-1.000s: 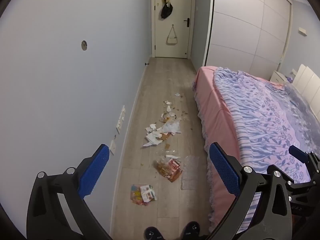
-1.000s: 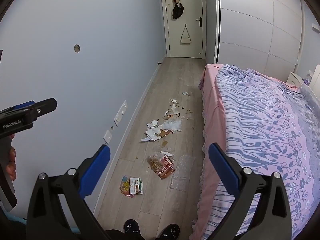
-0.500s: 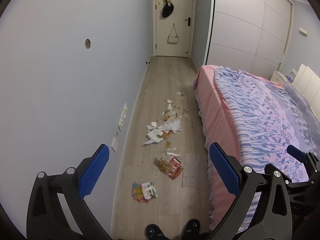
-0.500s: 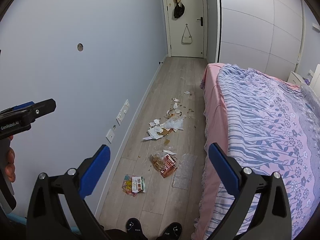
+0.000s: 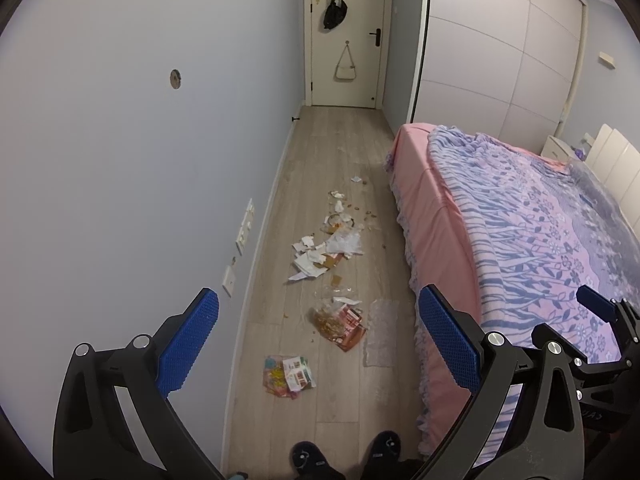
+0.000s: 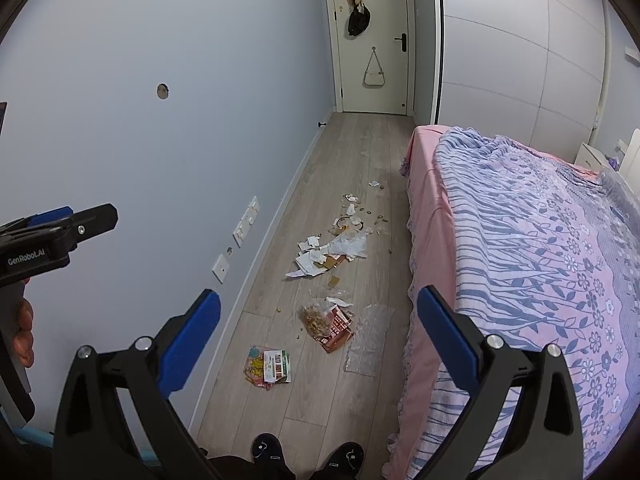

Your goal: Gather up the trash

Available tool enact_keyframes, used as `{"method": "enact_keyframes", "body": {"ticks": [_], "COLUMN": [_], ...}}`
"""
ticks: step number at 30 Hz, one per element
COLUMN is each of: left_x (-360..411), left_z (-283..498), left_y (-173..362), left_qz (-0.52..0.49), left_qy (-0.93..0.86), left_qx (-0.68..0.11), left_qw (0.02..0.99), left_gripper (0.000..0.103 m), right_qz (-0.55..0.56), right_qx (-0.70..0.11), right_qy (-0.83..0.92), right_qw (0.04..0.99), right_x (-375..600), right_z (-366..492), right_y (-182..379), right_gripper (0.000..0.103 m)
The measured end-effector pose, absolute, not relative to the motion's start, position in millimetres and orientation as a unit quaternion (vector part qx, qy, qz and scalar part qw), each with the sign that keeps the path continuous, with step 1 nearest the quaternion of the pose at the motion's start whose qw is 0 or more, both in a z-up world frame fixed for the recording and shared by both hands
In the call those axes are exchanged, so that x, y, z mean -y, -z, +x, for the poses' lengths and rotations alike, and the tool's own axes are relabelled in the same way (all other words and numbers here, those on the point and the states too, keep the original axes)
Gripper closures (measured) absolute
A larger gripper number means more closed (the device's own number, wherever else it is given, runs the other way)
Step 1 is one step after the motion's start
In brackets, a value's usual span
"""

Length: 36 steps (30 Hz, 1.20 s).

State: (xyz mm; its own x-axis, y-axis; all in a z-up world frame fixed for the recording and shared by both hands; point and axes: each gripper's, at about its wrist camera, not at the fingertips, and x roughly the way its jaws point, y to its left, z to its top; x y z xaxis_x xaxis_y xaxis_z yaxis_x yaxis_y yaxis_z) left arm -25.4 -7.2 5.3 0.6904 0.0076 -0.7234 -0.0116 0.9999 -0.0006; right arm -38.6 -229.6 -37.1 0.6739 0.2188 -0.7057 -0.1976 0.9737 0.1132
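Trash is strewn along the wooden floor between wall and bed. Nearest lies a colourful snack wrapper (image 5: 288,371) (image 6: 269,366). Beyond it sit a red-and-clear snack bag (image 5: 339,322) (image 6: 327,322) and a clear plastic sheet (image 5: 379,332) (image 6: 368,338). Farther off lie torn white paper and cardboard scraps (image 5: 326,255) (image 6: 328,254), then small bits. My left gripper (image 5: 318,342) and right gripper (image 6: 318,340) are both open, held high above the floor, nothing between their blue pads. The left gripper's body (image 6: 56,236) shows at the right wrist view's left edge.
A bed (image 5: 520,232) with pink sheet and purple floral cover fills the right side. A pale wall with sockets (image 5: 244,232) runs along the left. A closed door (image 5: 346,32) with hanging bags ends the corridor. The person's dark slippers (image 5: 344,454) stand at the bottom.
Both views have shifted slightly; the trash sits a little further right and lower in frame. Both grippers remain open and empty.
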Motion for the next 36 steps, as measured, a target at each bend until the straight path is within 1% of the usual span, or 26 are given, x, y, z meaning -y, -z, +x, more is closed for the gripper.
{"method": "enact_keyframes", "body": {"ticks": [15, 36], "left_x": [4.4, 11.9], "left_z": [-37.0, -26.0], "left_y": [-3.9, -4.1], "left_qz": [-0.003, 0.006], "left_qy": [-0.009, -0.01], "left_qx": [-0.395, -0.403], "left_qw": [0.919, 0.915], "left_gripper": [0.006, 0.006], "right_qz": [0.0, 0.009], "right_qx": [-0.384, -0.39], "right_qy": [-0.122, -0.121], "right_qw": [0.915, 0.913], "right_x": [227.3, 226.0], "right_z": [-37.7, -36.4], "right_y": [33.2, 39.5], "right_gripper": [0.007, 0.007]}}
